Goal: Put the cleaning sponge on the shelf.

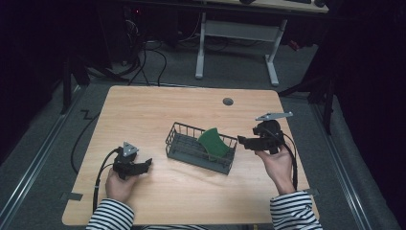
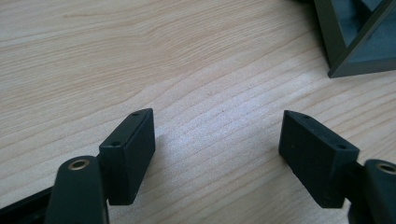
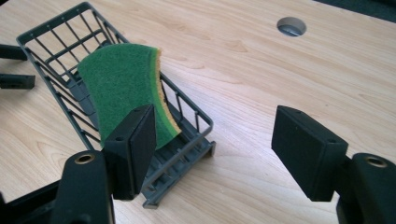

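Item 1, wooden table [image 1: 191, 191]: light grain, grommet hole [image 1: 228, 101] at about 1 o'clock from centre. Item 2, dark wire basket [image 1: 178, 140]: near table centre, long axis running from 10 o'clock to 4 o'clock in the high view. Item 3, green scouring sponge [image 1: 214, 142] with yellow backing: propped on edge inside the basket's 3 o'clock end, leaning against the rim, upper part standing clear above the wire. Item 4, left gripper [image 1: 143, 165]: held low at 8 o'clock from the basket, jaws spread wide, empty, bare wood between them in the left gripper view, basket corner [image 2: 359, 42] at 1 o'clock of that view. Item 5, right gripper [image 1: 242, 141]: just beside the basket's 3 o'clock end, jaws likewise spread wide and holding nothing; in the right gripper view, left pad [image 3: 133, 147] overlapping the sponge [image 3: 122, 88] edge in line of sight, contact impossible to confirm. Risks, judged only from this layout: light basket likely to slide or tip if nudged by a jaw at its end wall, no second grip steadying it; sponge, soft and merely leaning, liable to flop flat into the basket or over the rim onto the table if brushed; closing on the sponge's thin edge likely to fold it or snag the wire rim alongside; trailing cable [image 1: 98, 179] near the 7 o'clock table edge apt to drag.
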The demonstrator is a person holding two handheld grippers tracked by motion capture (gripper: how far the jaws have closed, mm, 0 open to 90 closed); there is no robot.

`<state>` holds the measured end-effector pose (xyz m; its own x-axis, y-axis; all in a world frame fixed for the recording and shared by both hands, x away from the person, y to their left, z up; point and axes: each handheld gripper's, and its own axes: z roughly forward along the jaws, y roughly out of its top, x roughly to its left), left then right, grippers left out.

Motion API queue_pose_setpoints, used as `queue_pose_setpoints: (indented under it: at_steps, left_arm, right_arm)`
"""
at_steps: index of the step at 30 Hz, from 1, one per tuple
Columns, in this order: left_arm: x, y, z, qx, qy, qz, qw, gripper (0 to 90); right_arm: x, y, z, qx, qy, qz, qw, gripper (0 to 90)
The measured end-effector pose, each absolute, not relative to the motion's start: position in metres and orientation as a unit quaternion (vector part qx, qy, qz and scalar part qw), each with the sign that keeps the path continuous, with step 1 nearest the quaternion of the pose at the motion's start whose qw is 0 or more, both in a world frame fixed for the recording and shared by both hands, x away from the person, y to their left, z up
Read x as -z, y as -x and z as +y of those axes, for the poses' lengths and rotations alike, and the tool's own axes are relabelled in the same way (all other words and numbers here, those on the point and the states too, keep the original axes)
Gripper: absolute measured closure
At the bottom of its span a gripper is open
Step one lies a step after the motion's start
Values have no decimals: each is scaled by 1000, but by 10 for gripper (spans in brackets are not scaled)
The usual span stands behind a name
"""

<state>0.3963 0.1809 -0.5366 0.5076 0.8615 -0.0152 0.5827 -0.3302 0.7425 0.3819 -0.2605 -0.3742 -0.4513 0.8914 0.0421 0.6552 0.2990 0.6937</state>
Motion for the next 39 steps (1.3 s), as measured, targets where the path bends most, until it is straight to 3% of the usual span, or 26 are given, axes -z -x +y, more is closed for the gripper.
queue_pose_setpoints:
  at_steps: [25,39]
  left_arm:
    - [537,-396,181,-196,-792,456,356,277]
    - [537,-396,181,-195,-791,457,357,278]
  right_arm:
    - [392,-352,-316,-364,-538,738,183,333]
    - [421,-340,-330,-368,-557,722,181,341]
